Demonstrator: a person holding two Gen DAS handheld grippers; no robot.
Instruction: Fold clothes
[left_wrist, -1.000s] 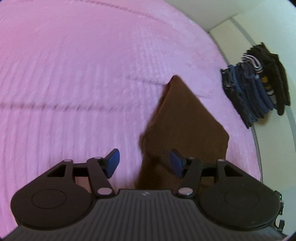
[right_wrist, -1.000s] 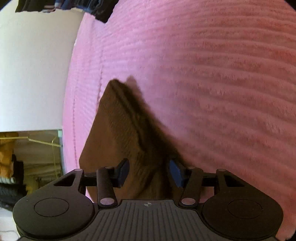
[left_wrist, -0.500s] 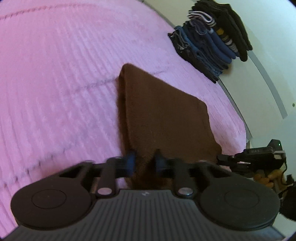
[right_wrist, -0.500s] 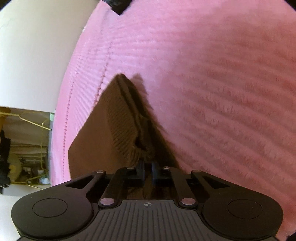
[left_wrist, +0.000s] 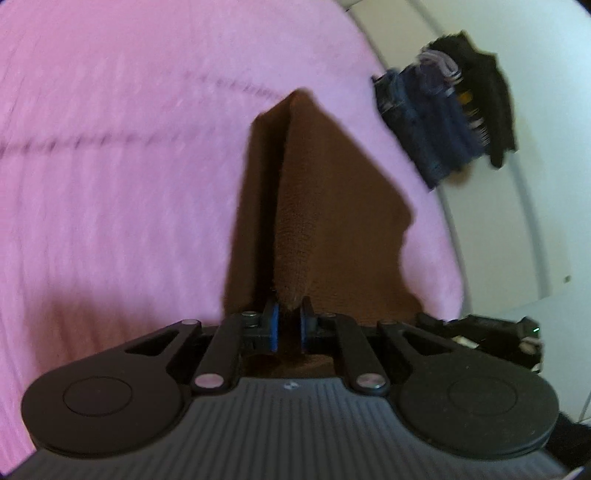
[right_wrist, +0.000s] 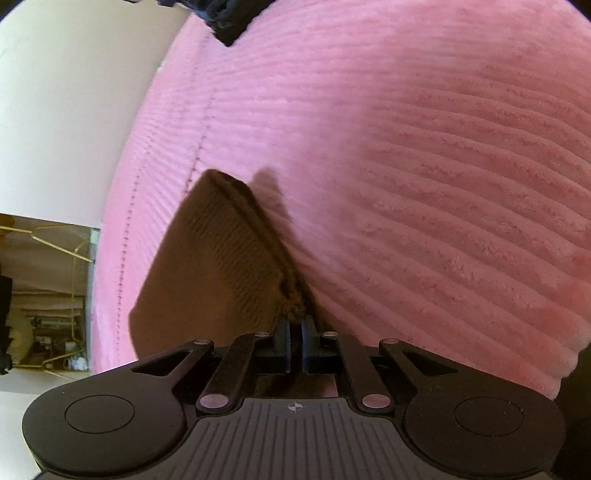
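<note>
Pink ribbed bedspread (left_wrist: 129, 184) fills the left of my left view, plush and corded. At centre my left gripper (left_wrist: 289, 325) has just clamped its fingers on the near corner of the brown knit garment (left_wrist: 332, 206), which a second ago lay flat between spread fingers and now tents into a ridge. Further right sits a stack of folded dark clothes (left_wrist: 447, 122). My right gripper (right_wrist: 294, 345) is likewise pinched on the ribbed hem. With both corners held, I judge the next fold can begin.
</note>
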